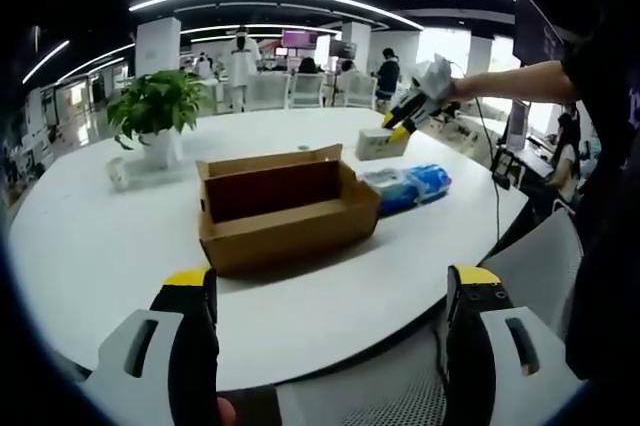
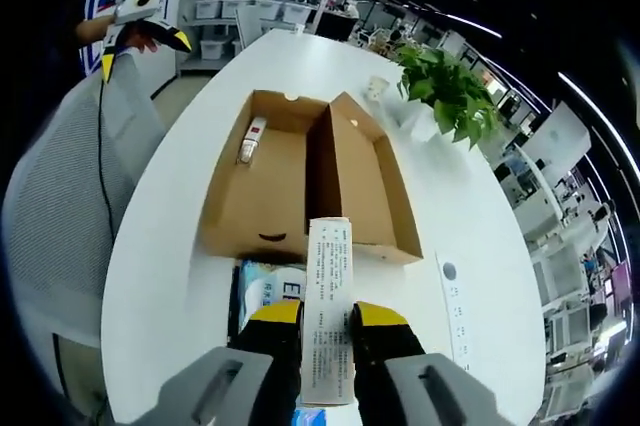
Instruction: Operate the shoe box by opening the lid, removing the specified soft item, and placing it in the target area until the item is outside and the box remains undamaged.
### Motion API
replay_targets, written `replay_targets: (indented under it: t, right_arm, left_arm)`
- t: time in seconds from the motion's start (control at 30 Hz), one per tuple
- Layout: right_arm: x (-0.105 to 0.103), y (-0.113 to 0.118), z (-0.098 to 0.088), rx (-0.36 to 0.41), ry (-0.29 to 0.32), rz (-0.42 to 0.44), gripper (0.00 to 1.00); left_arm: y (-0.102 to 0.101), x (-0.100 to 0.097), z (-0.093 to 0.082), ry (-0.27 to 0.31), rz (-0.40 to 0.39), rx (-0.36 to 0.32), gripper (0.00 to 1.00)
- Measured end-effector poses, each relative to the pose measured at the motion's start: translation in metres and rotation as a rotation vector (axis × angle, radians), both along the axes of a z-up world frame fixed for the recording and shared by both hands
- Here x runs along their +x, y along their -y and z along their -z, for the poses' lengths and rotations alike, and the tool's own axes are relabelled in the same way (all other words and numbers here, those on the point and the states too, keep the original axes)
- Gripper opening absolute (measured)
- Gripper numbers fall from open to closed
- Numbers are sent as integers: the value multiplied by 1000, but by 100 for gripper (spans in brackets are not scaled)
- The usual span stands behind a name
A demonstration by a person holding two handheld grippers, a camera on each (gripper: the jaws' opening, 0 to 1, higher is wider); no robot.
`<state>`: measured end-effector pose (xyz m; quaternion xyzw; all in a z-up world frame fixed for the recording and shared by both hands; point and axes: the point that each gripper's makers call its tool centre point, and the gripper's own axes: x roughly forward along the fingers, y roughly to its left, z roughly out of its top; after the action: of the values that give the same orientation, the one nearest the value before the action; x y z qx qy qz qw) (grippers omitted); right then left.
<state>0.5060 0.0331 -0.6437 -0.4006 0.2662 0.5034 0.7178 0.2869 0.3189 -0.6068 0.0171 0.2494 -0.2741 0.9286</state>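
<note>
Two tools in play. Right tool (image 2: 326, 331), seen in the right gripper view, has its yellow-tipped jaws pressed against a white printed pack (image 2: 329, 306), pinching it from both sides; the pack stands up between the jaws and hides part of the shoe box's near wall. In the left gripper view this same tool (image 1: 412, 118) is held out over the far right of the bench by a person's arm (image 1: 505, 81), with the white pack (image 1: 381, 143) at its tips.

Left tool (image 1: 332, 296) has its jaws spread wide, nothing between them, hanging at the near edge of the white round bench (image 1: 90, 236). In the right gripper view it (image 2: 140, 31) sits off the bench's far end, next to a grey mesh chair (image 2: 55, 206).

Shoe box (image 1: 285, 208), brown cardboard, lies open at the middle of the bench, lid folded back flat beside the tray (image 2: 300, 186). One small white item with red marking (image 2: 251, 140) lies on the lid's inner face, near a corner.

Blue-and-white soft packet (image 1: 410, 186) rests on the bench just beside the box, outside it; in the right gripper view it (image 2: 268, 286) lies against the box wall, partly under the tool.

Potted green plant (image 1: 155, 111) and a small white cup (image 1: 118, 173) stand well apart from the box. White strip with print (image 2: 455, 311) lies flat on the bench.
</note>
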Motion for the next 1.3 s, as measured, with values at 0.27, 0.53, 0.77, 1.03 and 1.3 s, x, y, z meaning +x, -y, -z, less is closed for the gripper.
replay_targets:
  t: [0.27,0.53,0.77,1.03,1.3]
  right_arm:
    - [9,19,5,-14,-2,25,14]
    - [11,33,10,-30,-1,40,14]
    - [10,44,14,-47,-1,55,14]
    - [9,59,21,-72,-7,63,14]
    - [11,73,30,-91,-19,76,14]
  left_arm:
    - [-1,0,1,-10,-3,13,95]
    - [-3,0,-1,-10,-12,18,95]
    - [-3,-1,0,-17,-14,26,95]
    - [-1,1,0,-22,-7,37,95]
    - [1,1,4,-37,-11,36,95]
